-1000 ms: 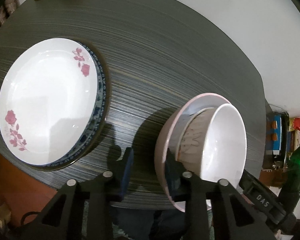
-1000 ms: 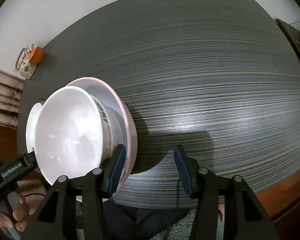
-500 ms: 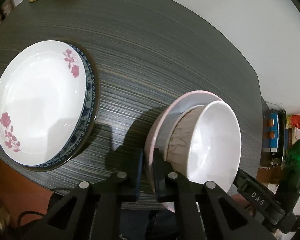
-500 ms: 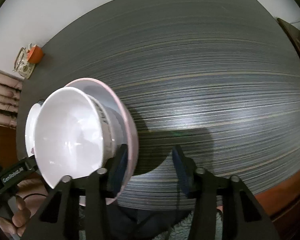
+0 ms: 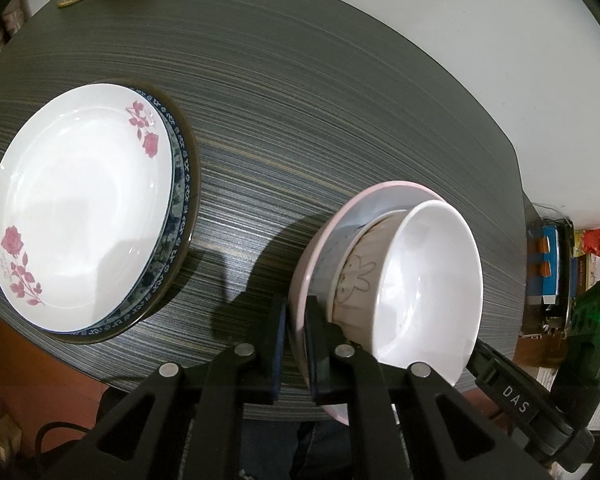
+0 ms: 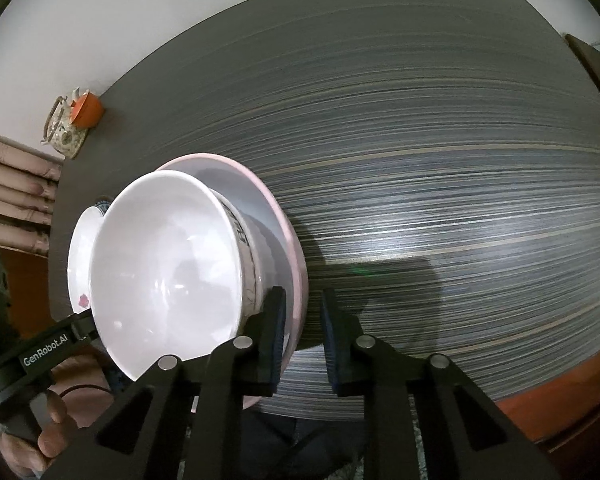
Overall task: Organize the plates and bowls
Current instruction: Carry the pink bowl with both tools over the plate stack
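A pink-rimmed plate [image 5: 320,248] carries a rabbit-print bowl [image 5: 356,280] with a white bowl [image 5: 432,284] nested in it, at the table's near edge. My left gripper [image 5: 296,340] is shut on the pink plate's rim. In the right wrist view my right gripper [image 6: 303,344] straddles the opposite rim of the pink plate [image 6: 296,264], jaws narrowed with a gap still showing beside the rim. A white rose-patterned plate [image 5: 80,208] lies on a blue-patterned plate [image 5: 180,184] at the left.
The dark striped table [image 6: 440,160] stretches far and right. A floral teapot [image 6: 62,128] and an orange cup [image 6: 86,110] stand at the far left corner. Shelves with boxes [image 5: 556,256] stand beyond the table's right end.
My left gripper has closed onto the pink plate's rim. My right gripper's jaws have narrowed around the opposite rim. The plate with the bowls looks slightly tilted up.
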`<action>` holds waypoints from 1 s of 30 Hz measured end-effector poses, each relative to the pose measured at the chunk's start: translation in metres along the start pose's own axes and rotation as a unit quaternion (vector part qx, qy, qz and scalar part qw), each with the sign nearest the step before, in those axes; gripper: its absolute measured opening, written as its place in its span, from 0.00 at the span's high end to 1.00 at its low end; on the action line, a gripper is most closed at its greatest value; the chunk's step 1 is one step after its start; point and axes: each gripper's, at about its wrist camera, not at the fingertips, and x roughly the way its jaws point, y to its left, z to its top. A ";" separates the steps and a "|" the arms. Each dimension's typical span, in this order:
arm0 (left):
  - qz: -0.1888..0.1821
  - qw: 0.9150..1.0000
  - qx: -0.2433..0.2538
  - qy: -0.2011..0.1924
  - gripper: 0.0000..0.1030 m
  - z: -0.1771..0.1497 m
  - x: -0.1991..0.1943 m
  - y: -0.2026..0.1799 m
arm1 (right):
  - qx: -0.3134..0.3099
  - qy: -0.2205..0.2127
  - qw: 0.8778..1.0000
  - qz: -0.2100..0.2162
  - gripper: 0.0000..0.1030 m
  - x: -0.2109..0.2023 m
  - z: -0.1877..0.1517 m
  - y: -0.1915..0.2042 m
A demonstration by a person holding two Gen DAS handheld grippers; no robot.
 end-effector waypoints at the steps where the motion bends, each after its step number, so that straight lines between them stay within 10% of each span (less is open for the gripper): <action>1: 0.000 1.000 0.000 0.000 0.93 0.000 0.000 0.000 | 0.000 -0.001 1.000 -0.001 0.82 0.000 0.000 0.003; 30: 0.016 0.999 0.019 -0.020 0.93 0.000 -0.006 -0.009 | -0.023 -0.027 0.999 -0.011 0.86 0.000 -0.007 0.014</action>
